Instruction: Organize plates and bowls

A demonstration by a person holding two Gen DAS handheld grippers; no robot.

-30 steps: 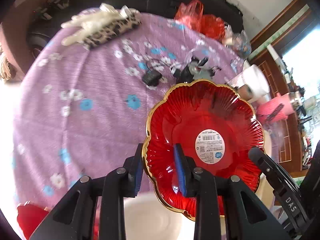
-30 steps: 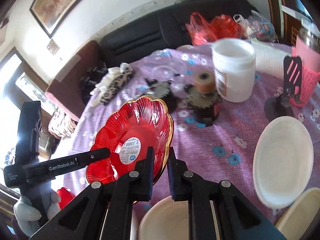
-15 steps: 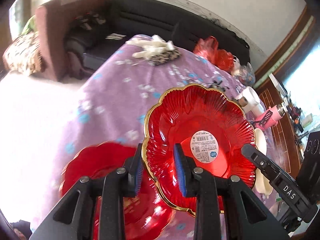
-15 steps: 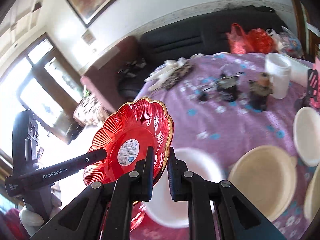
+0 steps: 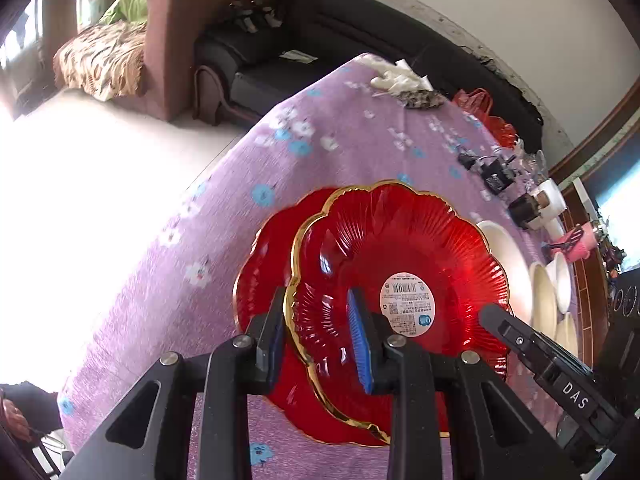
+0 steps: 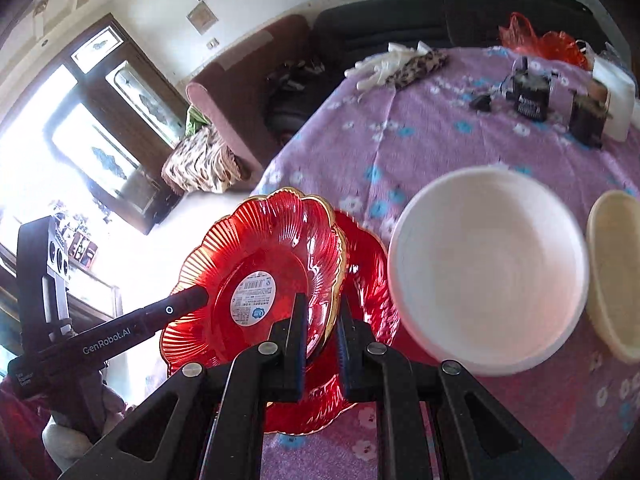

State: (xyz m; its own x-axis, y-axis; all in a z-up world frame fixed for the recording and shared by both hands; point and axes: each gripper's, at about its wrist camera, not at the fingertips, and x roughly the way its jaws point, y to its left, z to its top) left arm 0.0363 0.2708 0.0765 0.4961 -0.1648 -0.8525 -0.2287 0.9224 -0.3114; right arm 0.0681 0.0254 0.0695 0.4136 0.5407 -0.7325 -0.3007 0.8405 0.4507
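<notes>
Since the earlier frames you have carried the red scalloped plate (image 5: pixel 404 264) away from the clutter at the far side of the table (image 5: pixel 352 136) toward its left edge, and a second red plate (image 5: pixel 260 272) has come into view directly beneath it. Your left gripper (image 5: pixel 318 334) pinches the held plate's gilt rim on one side; your right gripper (image 6: pixel 322 326) is clamped on the opposite rim, so both share the load. The plate sits tilted, label side facing you, its lower edge close over the resting plate; whether they touch cannot be told. The stacking move looks to turn on levelling and lowering straight down, lobes matched. A white bowl (image 6: pixel 488 268) lies just beside the red pair, cream plates (image 5: pixel 544 300) beyond it. A sofa (image 5: pixel 360 36) and armchair (image 5: pixel 188 12) stand past the purple flowered cloth.
</notes>
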